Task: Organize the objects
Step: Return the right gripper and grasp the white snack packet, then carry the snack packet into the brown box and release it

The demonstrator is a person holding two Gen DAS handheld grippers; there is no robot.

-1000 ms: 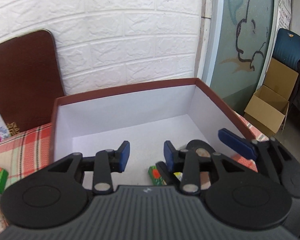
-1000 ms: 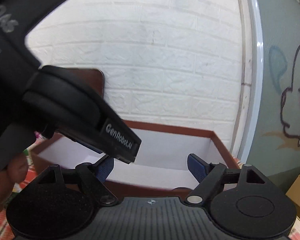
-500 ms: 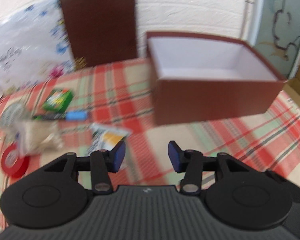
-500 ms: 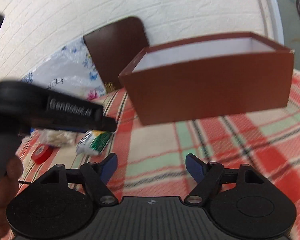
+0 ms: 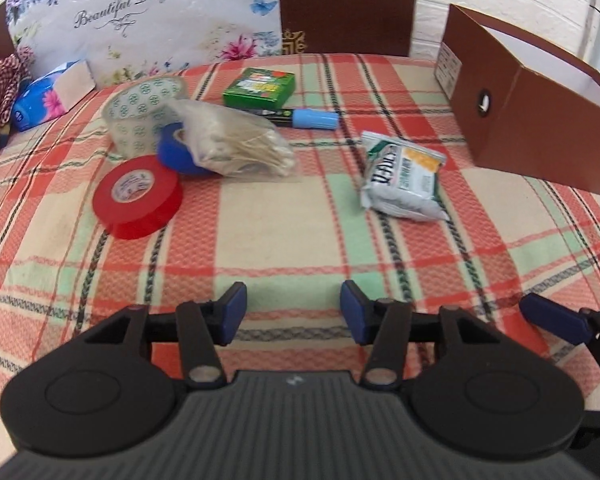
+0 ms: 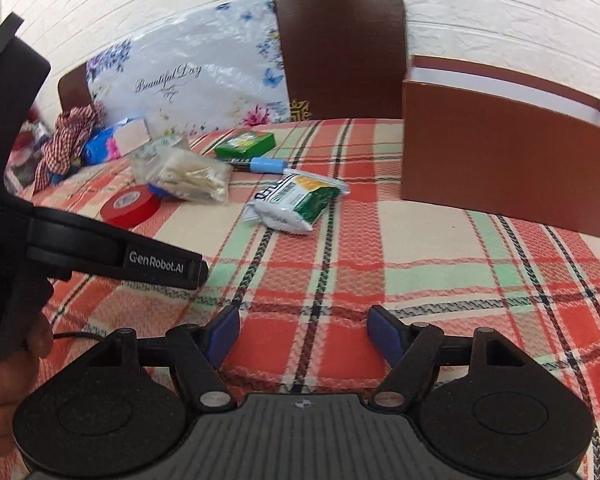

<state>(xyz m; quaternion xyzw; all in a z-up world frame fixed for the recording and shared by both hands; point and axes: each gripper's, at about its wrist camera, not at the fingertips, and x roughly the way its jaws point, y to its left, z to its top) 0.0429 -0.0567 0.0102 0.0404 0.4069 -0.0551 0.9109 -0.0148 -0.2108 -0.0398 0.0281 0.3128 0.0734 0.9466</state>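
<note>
Snack packet (image 5: 404, 176) lies on the plaid tabletop (image 5: 284, 216) near the brown box (image 5: 540, 100), well ahead of both grippers, while the left gripper (image 5: 293, 314) jaws are opening and the right gripper (image 6: 304, 334) jaws are closing, nothing between either pair.

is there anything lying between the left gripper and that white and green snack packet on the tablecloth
Nothing visible. Only bare plaid tablecloth lies between the left gripper, whose fingers are opening and empty, and the snack packet. The tape rolls sit off to the left.
</note>
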